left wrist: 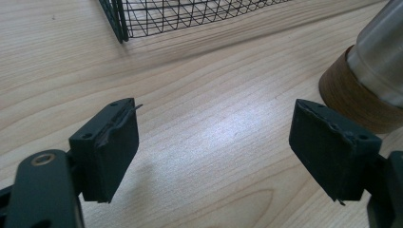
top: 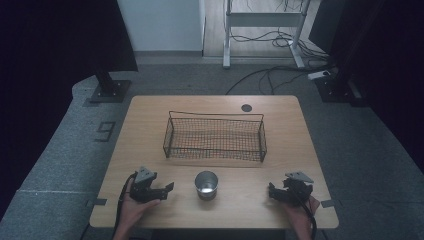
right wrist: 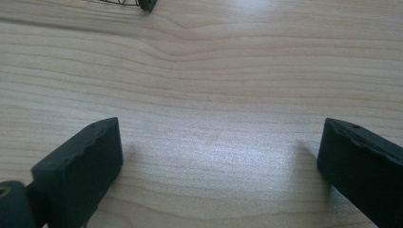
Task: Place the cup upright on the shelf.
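While both hands rest at the table's (top: 150, 107) near edge, high view: wire basket (top: 215, 136) mid-table, steel cup (top: 206, 184) between grippers | left gripper view: left gripper (left wrist: 214, 147) gaping, cup (left wrist: 375, 61) beside one jaw | right gripper view: right gripper (right wrist: 218, 156) gaping, bare wood | no readable labels.

Black mesh basket (top: 215, 137), silver cup (top: 206, 184) with brown base, pale wood-grain table (top: 150, 120).
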The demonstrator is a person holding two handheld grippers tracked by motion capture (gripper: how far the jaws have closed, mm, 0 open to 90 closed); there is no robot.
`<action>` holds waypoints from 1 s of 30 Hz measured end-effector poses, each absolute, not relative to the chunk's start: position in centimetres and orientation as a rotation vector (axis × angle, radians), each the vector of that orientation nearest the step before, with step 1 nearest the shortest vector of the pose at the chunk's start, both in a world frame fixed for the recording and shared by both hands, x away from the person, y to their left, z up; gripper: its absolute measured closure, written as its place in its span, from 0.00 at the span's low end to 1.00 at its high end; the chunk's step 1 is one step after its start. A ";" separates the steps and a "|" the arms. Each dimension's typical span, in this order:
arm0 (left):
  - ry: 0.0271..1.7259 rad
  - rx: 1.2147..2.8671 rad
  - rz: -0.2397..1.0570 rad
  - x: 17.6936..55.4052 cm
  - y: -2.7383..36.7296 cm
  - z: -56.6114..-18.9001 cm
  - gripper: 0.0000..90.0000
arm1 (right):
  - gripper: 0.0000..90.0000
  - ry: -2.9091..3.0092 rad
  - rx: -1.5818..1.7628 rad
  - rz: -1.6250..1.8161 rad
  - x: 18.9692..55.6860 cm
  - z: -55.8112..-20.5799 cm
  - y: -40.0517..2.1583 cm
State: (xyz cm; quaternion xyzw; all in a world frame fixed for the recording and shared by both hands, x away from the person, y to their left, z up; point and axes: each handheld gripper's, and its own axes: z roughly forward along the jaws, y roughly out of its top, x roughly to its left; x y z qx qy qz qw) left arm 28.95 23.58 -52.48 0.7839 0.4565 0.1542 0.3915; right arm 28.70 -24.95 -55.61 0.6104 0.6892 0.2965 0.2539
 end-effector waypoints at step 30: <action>1.068 1.917 0.359 28.2 22.5 -49.9 0.20 | 0.03 1.880 1.648 0.814 28.7 -55.6 -25.1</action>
